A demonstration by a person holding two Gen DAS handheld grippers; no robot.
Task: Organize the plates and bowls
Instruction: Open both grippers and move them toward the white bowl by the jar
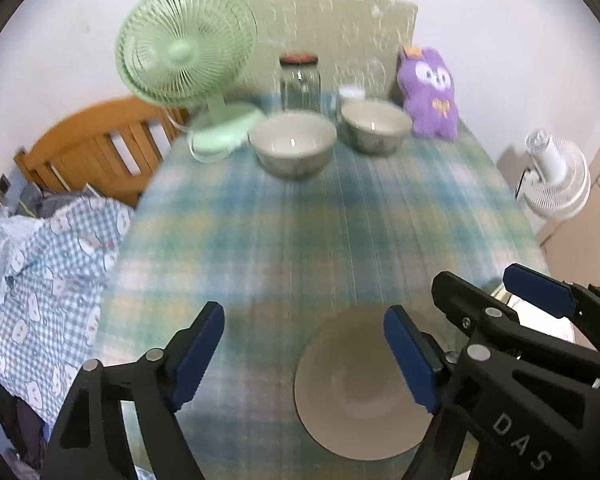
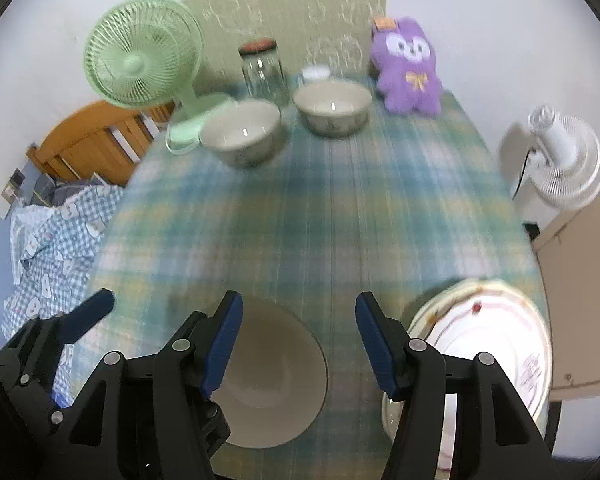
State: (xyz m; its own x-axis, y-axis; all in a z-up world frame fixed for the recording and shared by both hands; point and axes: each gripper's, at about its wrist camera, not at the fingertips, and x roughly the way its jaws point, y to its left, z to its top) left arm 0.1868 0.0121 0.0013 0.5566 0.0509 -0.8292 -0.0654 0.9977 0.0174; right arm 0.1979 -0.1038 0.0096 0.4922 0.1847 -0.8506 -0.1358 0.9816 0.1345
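Handling note: plain bowl [image 2: 272, 376] on table, rigid, glazed (likely slippery, breakable), best pinched at rim; left gripper [image 1: 304, 356] and right gripper [image 2: 298, 344] both gape empty.

Each claw [image 1: 304, 356] [image 2: 298, 344] has black plastic arms, silver rivets, ribbed blue pads, and white "DAS" lettering.

We see the right gripper [image 2: 298, 344] with jaws apart, empty, above a plain bowl [image 2: 278, 380] on the checked counter [image 2: 320, 220]; stacked plates [image 2: 500, 340] sit just right, two bowls [image 2: 332, 108] farther back.
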